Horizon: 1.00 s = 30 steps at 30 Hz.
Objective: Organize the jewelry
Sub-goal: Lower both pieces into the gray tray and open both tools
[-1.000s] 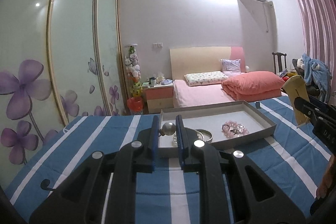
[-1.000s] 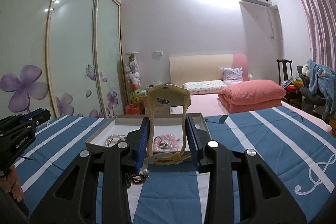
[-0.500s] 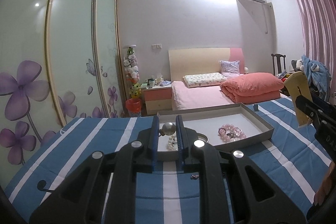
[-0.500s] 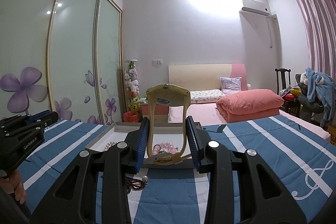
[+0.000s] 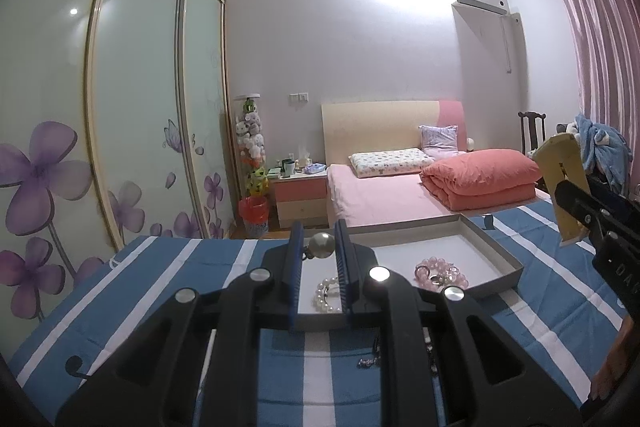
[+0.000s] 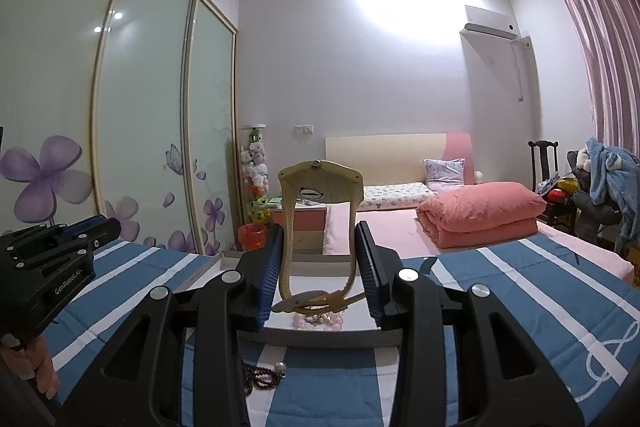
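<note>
Pearl bead (image 5: 322, 245) between left tool (image 5: 319, 259) pads

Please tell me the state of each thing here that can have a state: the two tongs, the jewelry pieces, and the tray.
Left tongs: shut on the pearl earring, held above the tray.
Right tongs: shut on the gold watch, watch upright, strap buckled.
Gray tray: open, no lid, on the striped cloth.
White pearl bracelet: lying in the tray.
Pink bead bracelet: lying in the tray.
Dark bead string: outside the tray, on the cloth.
</note>
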Available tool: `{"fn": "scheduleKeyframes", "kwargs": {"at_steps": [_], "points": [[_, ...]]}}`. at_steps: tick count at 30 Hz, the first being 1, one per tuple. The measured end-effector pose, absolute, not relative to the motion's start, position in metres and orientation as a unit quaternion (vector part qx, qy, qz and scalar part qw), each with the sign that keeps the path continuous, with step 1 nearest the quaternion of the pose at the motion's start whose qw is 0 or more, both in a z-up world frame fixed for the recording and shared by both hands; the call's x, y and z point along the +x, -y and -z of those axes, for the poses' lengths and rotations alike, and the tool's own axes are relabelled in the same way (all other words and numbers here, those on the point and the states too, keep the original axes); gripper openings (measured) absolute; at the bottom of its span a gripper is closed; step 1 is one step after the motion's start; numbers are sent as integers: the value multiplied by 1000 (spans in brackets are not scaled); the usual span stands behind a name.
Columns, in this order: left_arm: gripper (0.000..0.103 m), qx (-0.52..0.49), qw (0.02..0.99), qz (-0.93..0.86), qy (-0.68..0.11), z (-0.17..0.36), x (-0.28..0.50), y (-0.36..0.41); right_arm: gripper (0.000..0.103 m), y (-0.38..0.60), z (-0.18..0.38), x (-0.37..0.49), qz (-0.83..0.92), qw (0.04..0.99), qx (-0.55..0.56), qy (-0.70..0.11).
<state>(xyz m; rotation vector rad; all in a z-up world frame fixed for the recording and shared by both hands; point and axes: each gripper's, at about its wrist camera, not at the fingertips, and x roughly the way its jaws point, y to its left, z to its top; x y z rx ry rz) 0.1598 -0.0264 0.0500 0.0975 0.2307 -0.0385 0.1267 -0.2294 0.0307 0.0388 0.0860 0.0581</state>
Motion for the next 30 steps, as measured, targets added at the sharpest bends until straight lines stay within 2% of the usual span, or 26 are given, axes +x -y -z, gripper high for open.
{"fn": "scheduleKeyframes", "kwargs": {"at_steps": [19, 30], "points": [[17, 28, 990, 19, -134, -37, 256, 47, 39, 243, -19, 216, -29, 992, 42, -112], [17, 14, 973, 54, -226, 2, 318, 55, 39, 239, 16, 268, -46, 969, 47, -237]]}}
